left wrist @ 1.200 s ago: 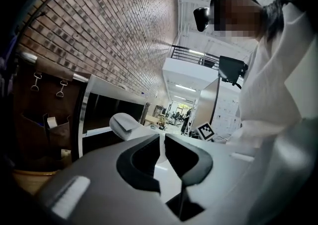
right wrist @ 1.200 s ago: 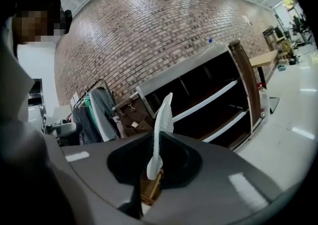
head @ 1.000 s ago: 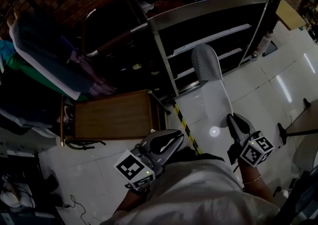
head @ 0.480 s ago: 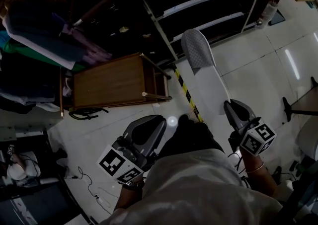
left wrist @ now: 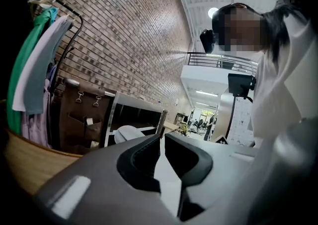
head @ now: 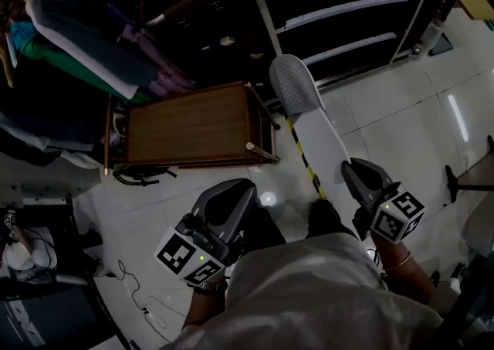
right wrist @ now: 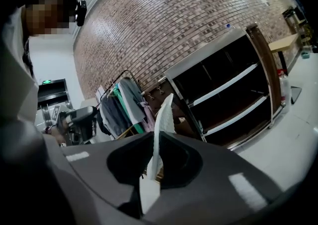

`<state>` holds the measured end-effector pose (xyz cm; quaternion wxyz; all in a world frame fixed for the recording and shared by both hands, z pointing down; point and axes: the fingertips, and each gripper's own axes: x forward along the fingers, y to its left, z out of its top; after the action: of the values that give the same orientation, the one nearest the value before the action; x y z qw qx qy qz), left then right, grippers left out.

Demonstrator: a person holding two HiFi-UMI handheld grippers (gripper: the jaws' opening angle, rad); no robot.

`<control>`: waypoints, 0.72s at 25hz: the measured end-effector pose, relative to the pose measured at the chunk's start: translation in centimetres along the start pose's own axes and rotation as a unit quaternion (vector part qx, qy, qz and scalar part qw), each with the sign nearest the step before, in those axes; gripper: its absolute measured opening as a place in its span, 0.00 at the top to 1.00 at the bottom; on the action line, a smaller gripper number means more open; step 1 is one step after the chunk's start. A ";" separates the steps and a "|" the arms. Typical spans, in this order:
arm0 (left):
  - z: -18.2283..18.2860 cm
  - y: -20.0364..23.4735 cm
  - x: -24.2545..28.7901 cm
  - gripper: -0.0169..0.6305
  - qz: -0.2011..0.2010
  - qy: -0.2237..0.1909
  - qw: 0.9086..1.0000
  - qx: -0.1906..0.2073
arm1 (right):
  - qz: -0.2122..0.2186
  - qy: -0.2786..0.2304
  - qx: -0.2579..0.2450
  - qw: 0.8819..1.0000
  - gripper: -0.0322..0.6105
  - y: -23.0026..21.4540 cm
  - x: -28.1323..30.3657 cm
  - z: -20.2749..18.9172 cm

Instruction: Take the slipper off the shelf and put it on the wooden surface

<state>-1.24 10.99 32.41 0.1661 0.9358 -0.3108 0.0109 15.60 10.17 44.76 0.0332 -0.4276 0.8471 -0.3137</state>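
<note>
Right tongs [right wrist: 158, 142] pinch slipper [head: 297, 93] edgewise; left tongs [left wrist: 161, 142] closed, empty.

Head view dim and underexposed, shelf unit [head: 347, 1] interior almost black, small lamp glare on glossy floor tiles [head: 268, 198], both gripper views brighter, fisheye bending at edges, nearest foreground softly blurred.

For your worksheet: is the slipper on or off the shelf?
Off: the right gripper holds the slipper by one end, away from the shelf.

brick wall [right wrist: 174, 20] — glossy white tile floor [head: 409, 124]
</note>
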 end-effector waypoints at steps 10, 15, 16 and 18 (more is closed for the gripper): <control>0.8 13.8 -13.5 0.93 -0.004 0.009 1.000 0.005 | -0.031 -0.027 0.028 0.999 0.90 9.8 13.0 -3.8; 0.6 19.0 -18.1 0.93 -0.012 0.017 1.000 -0.009 | -0.033 -0.020 0.051 0.998 0.90 12.7 20.7 -6.9; 0.8 19.6 -18.8 0.93 -0.016 0.014 1.000 -0.007 | -0.033 -0.023 0.061 0.997 0.90 13.0 22.1 -7.6; 0.7 20.5 -20.1 0.93 -0.018 0.008 1.000 -0.004 | -0.034 -0.029 0.081 0.996 0.90 13.3 24.6 -9.2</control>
<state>-29.52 6.93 35.48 0.1723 0.9405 -0.2926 0.0139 -12.35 2.31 49.90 0.0811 -0.4611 0.8026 -0.3695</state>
